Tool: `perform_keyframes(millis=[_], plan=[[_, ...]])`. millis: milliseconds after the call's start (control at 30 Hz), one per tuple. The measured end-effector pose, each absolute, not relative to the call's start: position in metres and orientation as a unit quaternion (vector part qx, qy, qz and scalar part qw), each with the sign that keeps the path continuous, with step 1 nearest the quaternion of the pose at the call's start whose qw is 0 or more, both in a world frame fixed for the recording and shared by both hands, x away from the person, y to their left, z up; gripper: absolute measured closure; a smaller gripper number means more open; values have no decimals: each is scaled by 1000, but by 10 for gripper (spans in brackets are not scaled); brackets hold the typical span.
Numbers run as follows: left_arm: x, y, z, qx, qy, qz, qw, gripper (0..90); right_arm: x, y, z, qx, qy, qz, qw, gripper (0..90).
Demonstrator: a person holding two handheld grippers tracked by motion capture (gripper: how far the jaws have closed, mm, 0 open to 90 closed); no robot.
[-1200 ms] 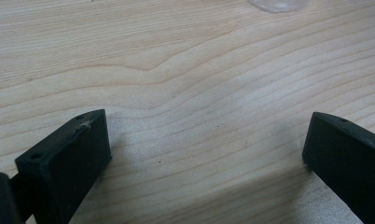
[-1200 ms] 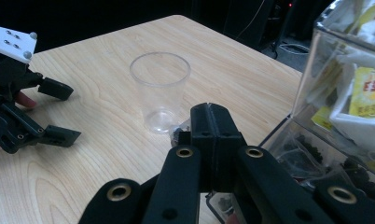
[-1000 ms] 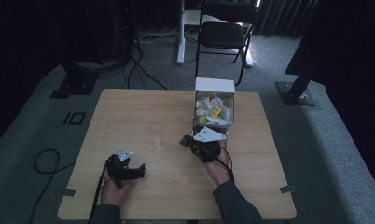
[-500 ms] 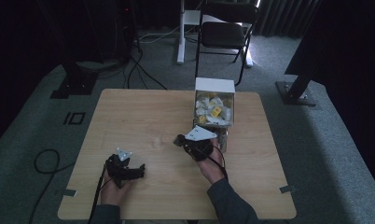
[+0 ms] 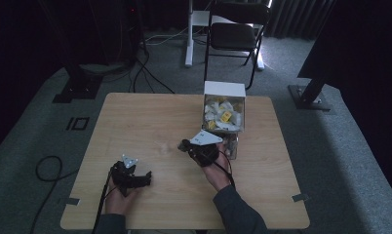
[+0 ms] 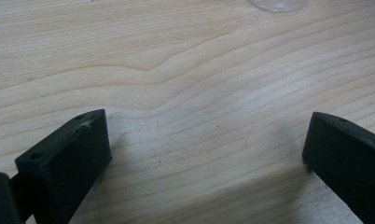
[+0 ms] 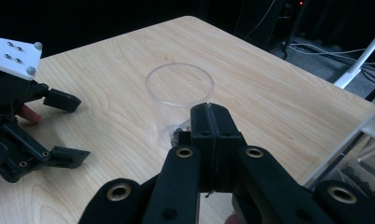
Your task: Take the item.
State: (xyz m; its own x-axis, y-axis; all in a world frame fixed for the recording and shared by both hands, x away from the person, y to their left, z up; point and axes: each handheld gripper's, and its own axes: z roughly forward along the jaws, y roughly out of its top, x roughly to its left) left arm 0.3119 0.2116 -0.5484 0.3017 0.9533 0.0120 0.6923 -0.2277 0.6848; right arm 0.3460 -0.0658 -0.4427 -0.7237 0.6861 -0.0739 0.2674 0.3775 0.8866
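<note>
From above, the left claw (image 5: 144, 178) rests low on the table (image 5: 150, 117) and the right claw (image 5: 184, 145) hovers beside the box (image 5: 224, 113); the left gripper view shows its jaws spread over bare wood; the right gripper view shows jaws pressed together at a clear cup (image 7: 180, 86).

dim high view with dark surroundings, soft shadows on table (image 5: 150, 122), gripper views brighter, near parts blurred
</note>
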Motion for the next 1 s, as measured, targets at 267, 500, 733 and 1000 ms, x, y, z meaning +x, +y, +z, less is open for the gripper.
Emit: perform_keyframes(millis=[267,500,733,1000], plan=[[312,212,-548,751,548,222,294,12,349,-58,-444,297,801,471,222,900],[312,212,-548,751,548,222,294,12,352,-52,-443,297,797,474,226,900],[312,212,-548,752,547,222,294,12,354,-47,-440,297,795,477,230,900],[312,212,-549,751,547,223,294,12,359,-46,-435,297,791,482,232,900]])
